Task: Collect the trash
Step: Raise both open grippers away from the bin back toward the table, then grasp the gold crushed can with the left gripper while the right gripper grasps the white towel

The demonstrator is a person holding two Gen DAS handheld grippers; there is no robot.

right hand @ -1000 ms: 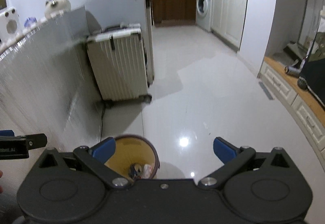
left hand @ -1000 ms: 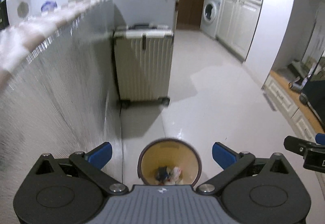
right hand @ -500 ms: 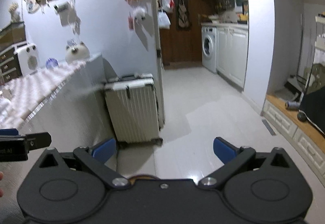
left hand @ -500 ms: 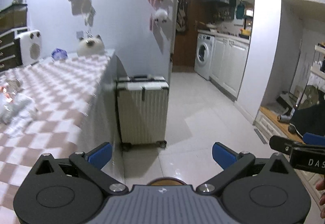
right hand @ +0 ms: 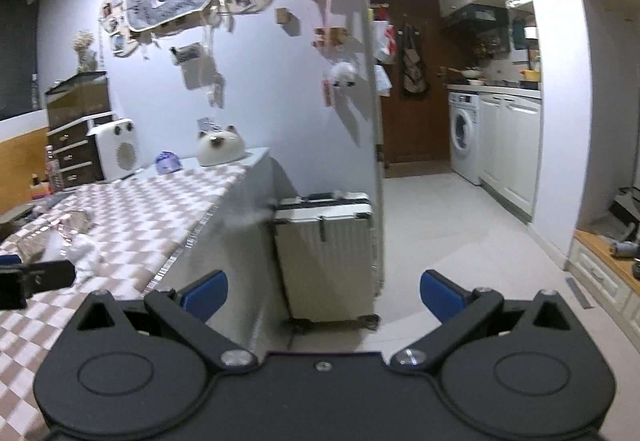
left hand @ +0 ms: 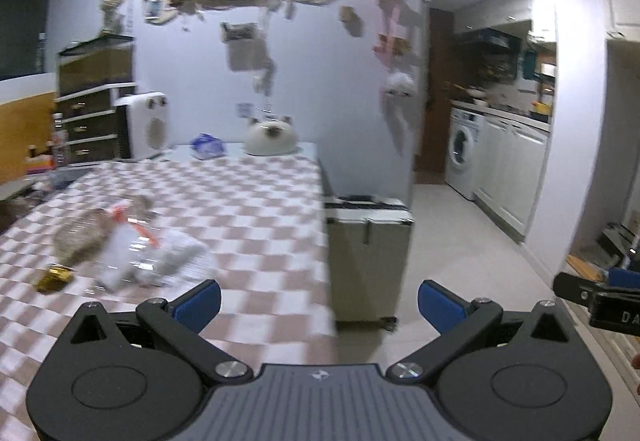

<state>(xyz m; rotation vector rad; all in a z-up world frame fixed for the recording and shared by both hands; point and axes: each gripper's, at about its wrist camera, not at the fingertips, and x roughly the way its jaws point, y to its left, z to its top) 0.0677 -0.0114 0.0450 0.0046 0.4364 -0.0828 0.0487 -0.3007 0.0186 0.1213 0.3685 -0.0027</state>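
I have both grippers lifted up now. A second ago they looked down into the bin on the floor, with some trash already in it. Now the bin is out of view and I see the table top again. I think that means one drop is done and I am going back for more.

My left gripper point(left hand: 319, 299) has its blue fingers point(left hand: 199, 303) spread wide, with nothing between them. My right gripper point(right hand: 323, 295) is spread wide too, and it holds nothing.

The trash that is left lies on the table point(left hand: 248, 209), ahead and to the left of my left gripper. It is blurry. I can make out a crumpled clear wrapper point(left hand: 132, 253) with a bit of orange on it, some white crumpled paper point(left hand: 180, 257) touching it, and a small gold scrap point(left hand: 54, 277) just beside them. In the right view the same pile point(right hand: 76, 241) is near the tip of the left gripper point(right hand: 36, 277). My guess is the left one should go for it, as it is closer.

The table has a pink and white checked cloth. At its far end sit a round white cat-face thing point(left hand: 271, 139), a small blue and white bag point(left hand: 207, 151) and a white heater point(left hand: 146, 125).

Past the table edge a pale suitcase point(left hand: 366, 261) stands on the shiny floor point(left hand: 460, 253). Farther back the wall point(left hand: 320, 81) is full of photos, and a washing machine point(left hand: 464, 153) is in the kitchen.
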